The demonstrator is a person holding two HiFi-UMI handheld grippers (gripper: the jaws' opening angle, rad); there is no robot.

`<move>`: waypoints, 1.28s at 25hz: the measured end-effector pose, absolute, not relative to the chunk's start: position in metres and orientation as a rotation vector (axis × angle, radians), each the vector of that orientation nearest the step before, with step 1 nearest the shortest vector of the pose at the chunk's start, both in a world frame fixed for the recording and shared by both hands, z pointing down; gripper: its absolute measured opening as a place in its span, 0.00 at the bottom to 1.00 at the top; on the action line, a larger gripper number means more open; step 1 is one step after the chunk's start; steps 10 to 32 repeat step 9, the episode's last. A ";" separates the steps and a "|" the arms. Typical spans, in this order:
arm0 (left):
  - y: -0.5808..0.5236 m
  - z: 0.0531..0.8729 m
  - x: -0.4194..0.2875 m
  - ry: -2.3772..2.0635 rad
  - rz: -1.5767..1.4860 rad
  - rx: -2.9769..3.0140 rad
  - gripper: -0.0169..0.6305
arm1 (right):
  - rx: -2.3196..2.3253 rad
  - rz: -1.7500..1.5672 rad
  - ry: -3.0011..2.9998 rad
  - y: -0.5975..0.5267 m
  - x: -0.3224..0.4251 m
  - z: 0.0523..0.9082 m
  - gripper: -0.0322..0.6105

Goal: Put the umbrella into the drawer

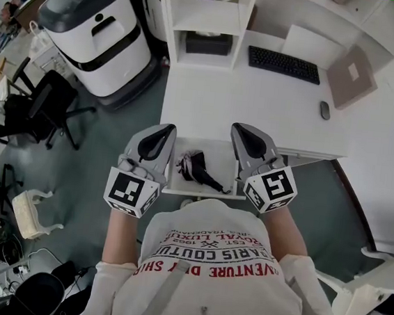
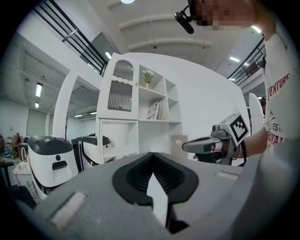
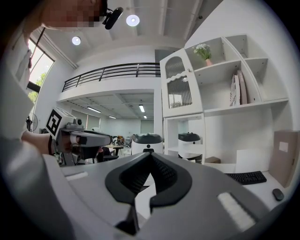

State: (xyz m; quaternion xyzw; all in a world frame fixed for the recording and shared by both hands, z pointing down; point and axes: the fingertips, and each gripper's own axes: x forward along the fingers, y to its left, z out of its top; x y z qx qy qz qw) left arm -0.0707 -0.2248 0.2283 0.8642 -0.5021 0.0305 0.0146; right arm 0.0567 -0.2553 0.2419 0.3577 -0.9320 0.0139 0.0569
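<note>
A folded black umbrella (image 1: 197, 169) lies in the open white drawer (image 1: 219, 157) under the desk's front edge. Both grippers hover level above the drawer, one at each side, and touch neither it nor the umbrella. My left gripper (image 1: 164, 129) is over the drawer's left edge, its jaws shut with nothing between them (image 2: 151, 155). At the drawer's right edge my right gripper (image 1: 241, 128) is shut and empty too (image 3: 151, 155). Each gripper view shows the other gripper beside it: the right gripper (image 2: 206, 145) and the left gripper (image 3: 86, 138).
The white desk (image 1: 258, 104) carries a black keyboard (image 1: 284, 64), a mouse (image 1: 324, 110) and a brown board (image 1: 352, 77). A white shelf unit (image 1: 208, 21) stands at its back. A large white-and-black machine (image 1: 95, 27) and a black chair (image 1: 48, 106) stand to the left.
</note>
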 end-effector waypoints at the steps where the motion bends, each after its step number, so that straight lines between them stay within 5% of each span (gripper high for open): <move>1: -0.225 0.228 -0.071 -1.562 0.096 2.691 0.04 | 1.080 0.042 -2.826 -0.255 0.056 0.242 0.05; 32: -0.224 0.229 -0.073 -1.571 0.093 2.685 0.04 | 1.066 0.050 -2.832 -0.255 0.050 0.245 0.05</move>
